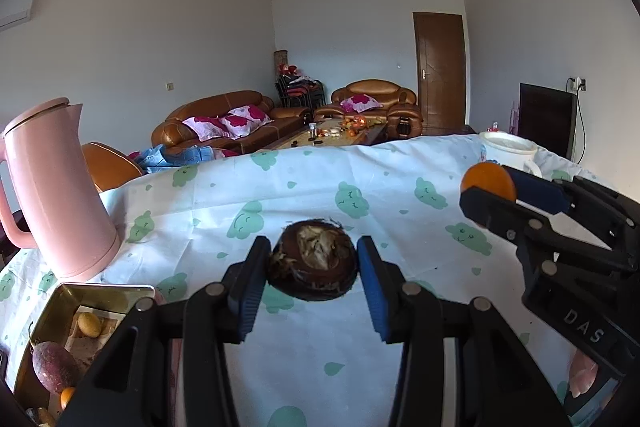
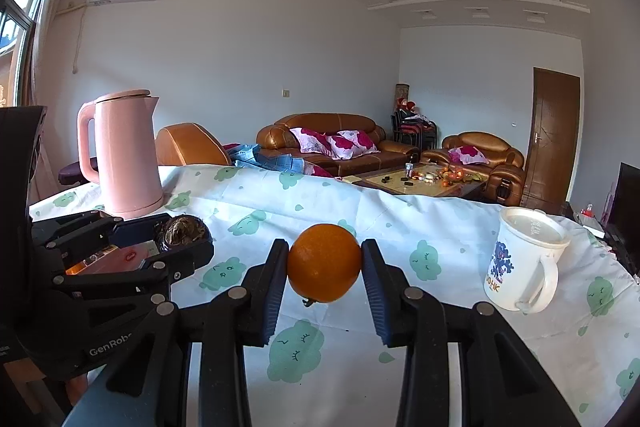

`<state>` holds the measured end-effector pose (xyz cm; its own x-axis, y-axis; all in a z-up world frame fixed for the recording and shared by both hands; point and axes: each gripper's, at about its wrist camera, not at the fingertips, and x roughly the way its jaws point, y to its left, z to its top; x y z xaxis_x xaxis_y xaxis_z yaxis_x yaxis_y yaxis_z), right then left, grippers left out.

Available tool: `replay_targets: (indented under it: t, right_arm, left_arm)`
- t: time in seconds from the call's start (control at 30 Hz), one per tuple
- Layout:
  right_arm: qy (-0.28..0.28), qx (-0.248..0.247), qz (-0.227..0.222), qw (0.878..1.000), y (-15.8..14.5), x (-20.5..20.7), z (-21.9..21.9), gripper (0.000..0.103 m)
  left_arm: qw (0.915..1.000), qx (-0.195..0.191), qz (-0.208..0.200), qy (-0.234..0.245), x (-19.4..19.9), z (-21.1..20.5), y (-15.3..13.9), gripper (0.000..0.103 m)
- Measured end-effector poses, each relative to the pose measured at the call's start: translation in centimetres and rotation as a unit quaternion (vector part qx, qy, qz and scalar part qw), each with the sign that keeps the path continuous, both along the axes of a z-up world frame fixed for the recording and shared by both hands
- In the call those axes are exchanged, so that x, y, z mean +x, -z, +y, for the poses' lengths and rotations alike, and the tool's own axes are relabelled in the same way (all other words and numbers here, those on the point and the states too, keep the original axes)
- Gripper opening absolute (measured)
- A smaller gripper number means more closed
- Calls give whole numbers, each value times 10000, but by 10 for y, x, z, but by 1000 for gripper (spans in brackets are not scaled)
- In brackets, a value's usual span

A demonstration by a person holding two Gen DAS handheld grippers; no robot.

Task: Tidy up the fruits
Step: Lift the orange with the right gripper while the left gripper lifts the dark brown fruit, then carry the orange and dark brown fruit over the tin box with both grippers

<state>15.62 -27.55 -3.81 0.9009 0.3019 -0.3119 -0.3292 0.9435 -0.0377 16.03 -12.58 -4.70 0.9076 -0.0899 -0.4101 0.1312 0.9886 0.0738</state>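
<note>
My left gripper (image 1: 313,261) is shut on a dark brown, rough fruit (image 1: 312,259) with a dry, pale torn top, held above the cloth-covered table (image 1: 360,179). My right gripper (image 2: 324,263) is shut on an orange (image 2: 323,262), also held above the table. In the left wrist view the right gripper (image 1: 490,193) and its orange (image 1: 488,181) show at the right. In the right wrist view the left gripper (image 2: 176,239) with the brown fruit (image 2: 180,231) shows at the left. A gold tin box (image 1: 60,311) at lower left holds a purple fruit (image 1: 54,367) and small yellow and orange fruits.
A tall pink kettle (image 1: 52,187) stands at the table's left, behind the tin box. A white lidded mug (image 2: 520,259) stands at the right. The table's far edge drops off to a living room with brown sofas (image 2: 336,143).
</note>
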Motion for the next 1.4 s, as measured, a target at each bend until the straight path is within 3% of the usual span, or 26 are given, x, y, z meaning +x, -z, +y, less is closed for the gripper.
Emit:
replay_targets:
  t: [0.53, 1.4]
  right_arm:
    - [-97, 29, -39, 9999, -2, -6, 3, 39]
    - [-432, -15, 150, 9990, -1, -34, 42, 39]
  left_arm:
    - [9999, -5, -135, 81, -21, 7, -2, 46]
    - [9989, -45, -449, 79, -68, 45, -14, 46]
